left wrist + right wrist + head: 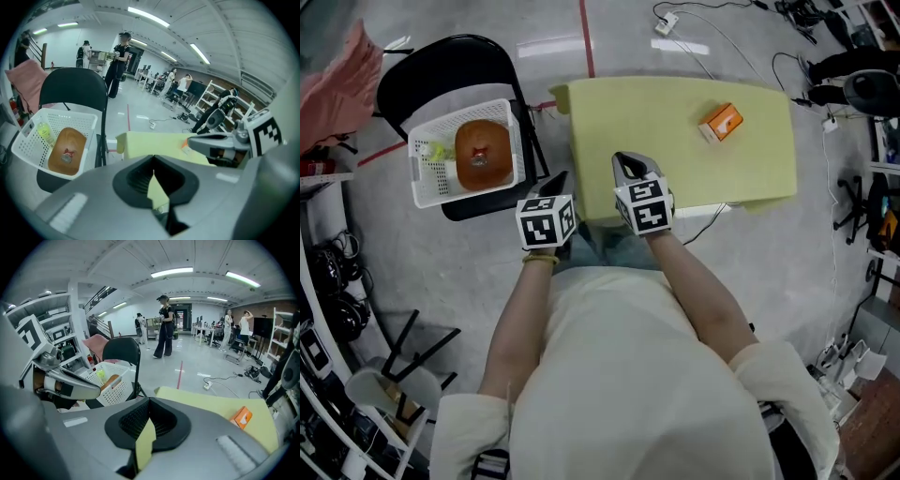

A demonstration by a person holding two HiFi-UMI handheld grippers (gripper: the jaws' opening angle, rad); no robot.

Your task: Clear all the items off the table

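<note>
A small orange box [721, 122] lies on the far right part of the yellow-green table [675, 169]; it also shows in the right gripper view as the orange box [241, 417]. My left gripper [557, 180] hovers off the table's near left corner, shut and empty. My right gripper [625, 161] is over the table's near edge, shut with nothing in it. A white basket [420, 142] on a black chair [441, 66] to the left holds a brown round item [483, 155] and a yellow-green item [441, 152]. The left gripper view shows the basket [28, 136] too.
Cables and a power plug [667, 21] lie on the floor beyond the table. A red tape line [586, 37] runs along the floor. Shelving [319, 309] stands at the left, and a pink cloth [342, 70] hangs at the far left. People [164, 326] stand far behind.
</note>
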